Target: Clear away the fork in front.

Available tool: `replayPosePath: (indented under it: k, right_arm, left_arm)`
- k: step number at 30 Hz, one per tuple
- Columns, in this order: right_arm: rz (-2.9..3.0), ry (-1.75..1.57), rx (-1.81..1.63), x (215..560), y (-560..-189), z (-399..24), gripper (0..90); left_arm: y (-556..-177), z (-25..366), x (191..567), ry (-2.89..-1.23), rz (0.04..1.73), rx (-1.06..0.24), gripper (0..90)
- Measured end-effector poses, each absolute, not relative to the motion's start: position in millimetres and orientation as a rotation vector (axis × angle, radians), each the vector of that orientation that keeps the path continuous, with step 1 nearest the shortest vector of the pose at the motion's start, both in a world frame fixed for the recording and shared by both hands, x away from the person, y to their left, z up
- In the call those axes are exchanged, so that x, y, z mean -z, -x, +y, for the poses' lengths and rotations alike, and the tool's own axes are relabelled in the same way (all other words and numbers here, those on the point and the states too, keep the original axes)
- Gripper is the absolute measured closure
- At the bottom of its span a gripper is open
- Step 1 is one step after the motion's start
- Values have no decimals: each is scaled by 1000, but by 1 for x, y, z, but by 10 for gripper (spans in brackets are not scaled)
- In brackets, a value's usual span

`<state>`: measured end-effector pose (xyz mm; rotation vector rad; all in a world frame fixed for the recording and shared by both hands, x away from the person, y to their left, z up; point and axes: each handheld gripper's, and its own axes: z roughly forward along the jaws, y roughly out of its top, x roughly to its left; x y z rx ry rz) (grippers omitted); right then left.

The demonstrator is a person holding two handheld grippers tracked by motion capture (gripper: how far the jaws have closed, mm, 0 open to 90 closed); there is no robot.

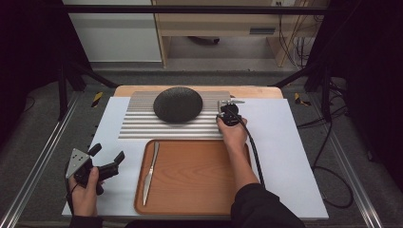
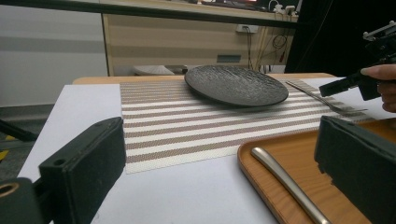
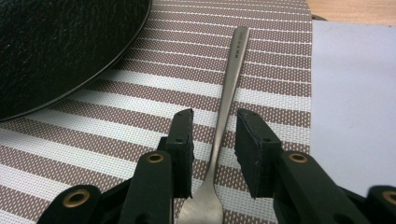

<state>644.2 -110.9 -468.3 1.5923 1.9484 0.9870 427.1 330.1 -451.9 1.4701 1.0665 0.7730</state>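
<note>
Looking down from the high view, the right gripper (image 1: 230,114) sits at the right end of the striped placemat (image 1: 142,126), just beside the dark plate (image 1: 177,104), while the left gripper (image 1: 105,161) rests idle on the white table (image 1: 294,156) left of the wooden tray (image 1: 199,180), where a knife (image 1: 150,171) lies. From the left gripper view, its own jaws stand wide apart with nothing between them; beyond them the fork (image 2: 322,100) lies flat on the placemat (image 2: 187,126) to the right of the plate (image 2: 236,85), and the right gripper (image 2: 343,86) shows at that fork's far end. In the right gripper view, the fork (image 3: 226,102) lies lengthwise between the two pads (image 3: 181,140), its neck passing through the gap and its handle pointing away, with the plate (image 3: 56,51) off to the left. A sliver of placemat (image 3: 140,121) shows on each side of the neck, so the jaws are narrowed round the fork but not pressing on it. The step in hand looks like the grasp of the fork; the next move likely calls for closing the last bit squarely on the thin neck, low enough to catch it off the mat, before any lift.
</note>
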Motion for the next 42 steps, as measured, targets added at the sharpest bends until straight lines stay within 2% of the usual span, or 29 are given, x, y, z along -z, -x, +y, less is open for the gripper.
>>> replayPosePath:
  k: [42]
  right_arm:
    - [1908,-1621,-937,479,-648,-102,739]
  left_arm:
    - [-426,330,451,-1466,1066,-776,25]
